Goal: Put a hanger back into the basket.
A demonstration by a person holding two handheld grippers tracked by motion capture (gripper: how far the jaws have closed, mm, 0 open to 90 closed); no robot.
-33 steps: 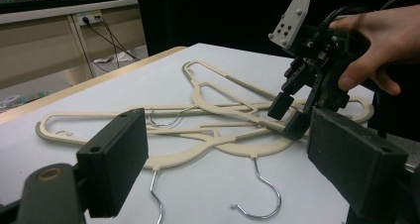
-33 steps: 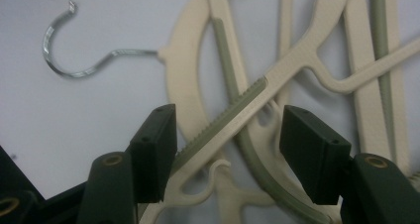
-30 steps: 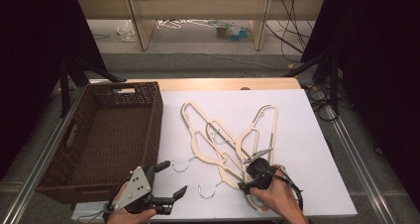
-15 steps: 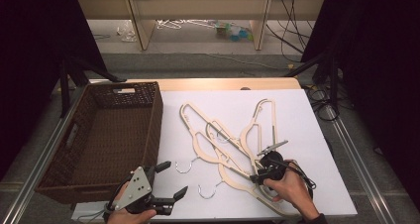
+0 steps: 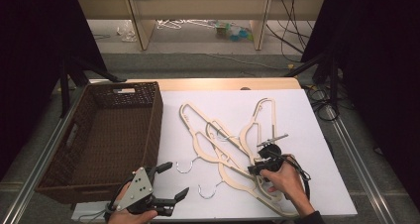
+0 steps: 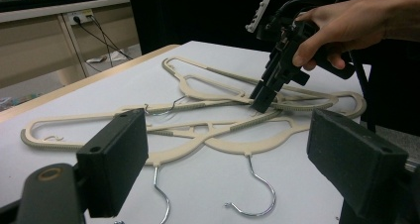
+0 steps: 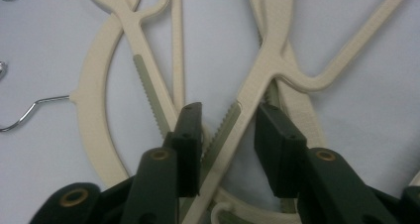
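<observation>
Several cream hangers [image 5: 233, 149] are seen lying overlapped on the white table [image 5: 317, 135], just beside a brown wicker basket [image 5: 104, 135] that stands at the left. The right gripper [image 5: 257, 168] is lowered onto the tangle, and its jaws have just been closing around a ribbed arm of one hanger [image 7: 233, 120]; in the right gripper view that arm is seen between the pads, touching the left one, while a gap remains at the right pad, so a firm grip is not yet made. The left gripper [image 5: 171, 182] is held released, its jaws wide apart, near the table's front edge and close to two metal hooks [image 5: 185, 165]. Trouble is to be expected from the overlap: the chosen arm is crossed with others, and a neighbouring hanger may be dragged or lifted along if the jaws are clenched here. It is possibly the case that a second arm lies under the pads, though this cannot be settled from the blurred view. A slanted grip on the ribbed strip could also let the hanger be twisted free.
</observation>
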